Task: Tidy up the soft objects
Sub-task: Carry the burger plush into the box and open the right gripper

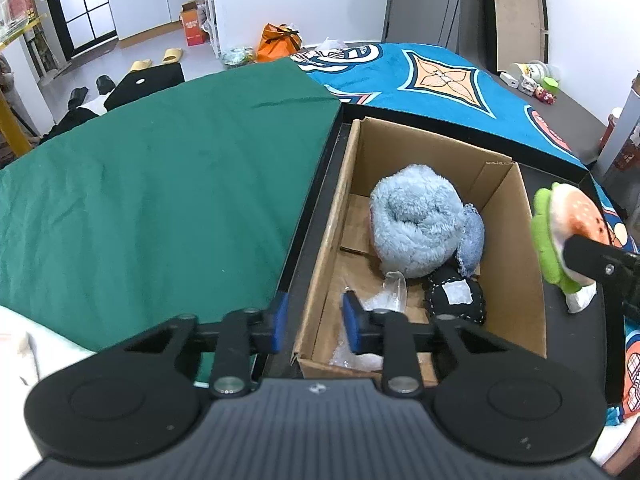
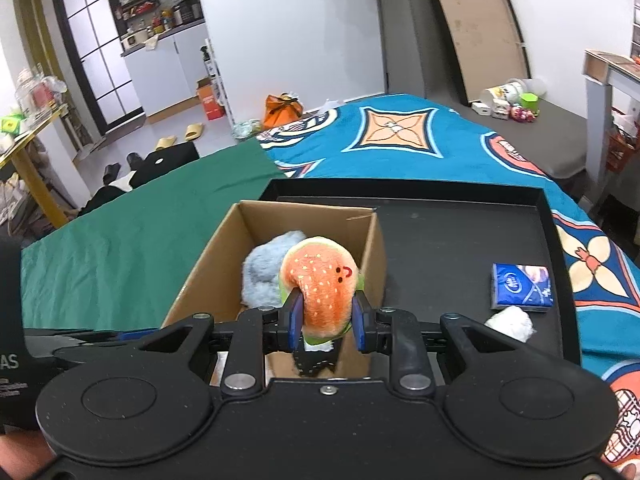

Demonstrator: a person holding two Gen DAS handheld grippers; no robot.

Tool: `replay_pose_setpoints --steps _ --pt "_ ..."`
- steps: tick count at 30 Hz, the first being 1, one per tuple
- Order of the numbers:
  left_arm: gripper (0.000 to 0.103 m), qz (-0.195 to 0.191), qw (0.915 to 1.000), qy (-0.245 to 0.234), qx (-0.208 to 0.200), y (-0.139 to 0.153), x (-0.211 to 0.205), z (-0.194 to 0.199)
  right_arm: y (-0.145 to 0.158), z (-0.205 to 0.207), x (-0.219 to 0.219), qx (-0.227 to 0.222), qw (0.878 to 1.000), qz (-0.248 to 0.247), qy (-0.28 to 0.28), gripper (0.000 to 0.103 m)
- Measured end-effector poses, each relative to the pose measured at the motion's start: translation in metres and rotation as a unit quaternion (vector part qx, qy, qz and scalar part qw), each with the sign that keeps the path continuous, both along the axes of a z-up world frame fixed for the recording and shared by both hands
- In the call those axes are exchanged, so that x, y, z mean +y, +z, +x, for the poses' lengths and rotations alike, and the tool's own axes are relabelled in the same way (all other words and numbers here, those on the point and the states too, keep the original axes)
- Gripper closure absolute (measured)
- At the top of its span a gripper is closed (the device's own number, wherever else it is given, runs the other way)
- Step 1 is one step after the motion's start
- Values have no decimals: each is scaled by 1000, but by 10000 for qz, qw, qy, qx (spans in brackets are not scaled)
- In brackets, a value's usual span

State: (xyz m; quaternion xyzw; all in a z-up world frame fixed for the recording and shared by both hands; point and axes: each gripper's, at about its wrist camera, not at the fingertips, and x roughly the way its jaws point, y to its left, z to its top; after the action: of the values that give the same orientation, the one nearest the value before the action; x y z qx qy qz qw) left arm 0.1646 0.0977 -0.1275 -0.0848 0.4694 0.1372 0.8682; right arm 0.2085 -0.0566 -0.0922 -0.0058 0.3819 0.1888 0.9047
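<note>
Green cloth (image 1: pixel 160 180) and blue patterned blanket (image 2: pixel 400 148) are covering the bed. The black tray (image 2: pixel 460 248) is sitting on them.

The cardboard box (image 1: pixel 516 240) is standing open in the tray's left part. It is already holding a fluffy light-blue roll (image 1: pixel 416 220), a black stitched ball (image 1: pixel 456 300) in front of it, and some clear plastic wrap (image 1: pixel 384 300).

The right gripper (image 2: pixel 327 320) is clamping the burger plush (image 2: pixel 326 284), with both blue pads squeezing into the bun's sides. The plush is hanging in the air at the box's right wall, about over the rim and not yet inside.

The left gripper (image 1: pixel 316 322) is hovering low at the box's near-left corner. Its pads are standing a modest gap apart and holding nothing. The left box wall lines up between them, but they are not visibly pressing on it.

Step in hand, as I judge it: dropping the burger into the box.
- Carry it further left, past the right wall, so it is not catching the rim.
- Aim for the free spot beside the blue roll, above the black ball.
- Lower before letting go, because a soft toy bounces.
- The left gripper could be steadying the box wall, since light cardboard is likely to slide on the tray.

Still waiting on the tray, well right of the box, are a blue tissue pack (image 2: pixel 520 286) and, just in front of it, a white wad (image 2: pixel 512 322).
</note>
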Motion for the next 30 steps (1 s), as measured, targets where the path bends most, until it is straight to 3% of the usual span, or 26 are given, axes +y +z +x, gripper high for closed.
replay_pose_setpoints --steps 2,8,13,19,30 --pt "90 -28 10000 10 35 -1 1 1 -1 -1 4 28 10000 6 52 78" --pt "93 -114 9999 60 -8 -1 5 -1 -2 -4 14 118 9996 4 265 76" --pt "93 -65 9999 115 -97 0 5 -2 -4 -8 13 243 9991 51 349 59" --pt "93 -108 9998 152 -88 2 6 -4 -5 -6 -2 266 9995 92 163 55" --pt "89 225 9997 68 -51 6 -7 -1 -9 -2 -36 220 9994 183 -195 44"
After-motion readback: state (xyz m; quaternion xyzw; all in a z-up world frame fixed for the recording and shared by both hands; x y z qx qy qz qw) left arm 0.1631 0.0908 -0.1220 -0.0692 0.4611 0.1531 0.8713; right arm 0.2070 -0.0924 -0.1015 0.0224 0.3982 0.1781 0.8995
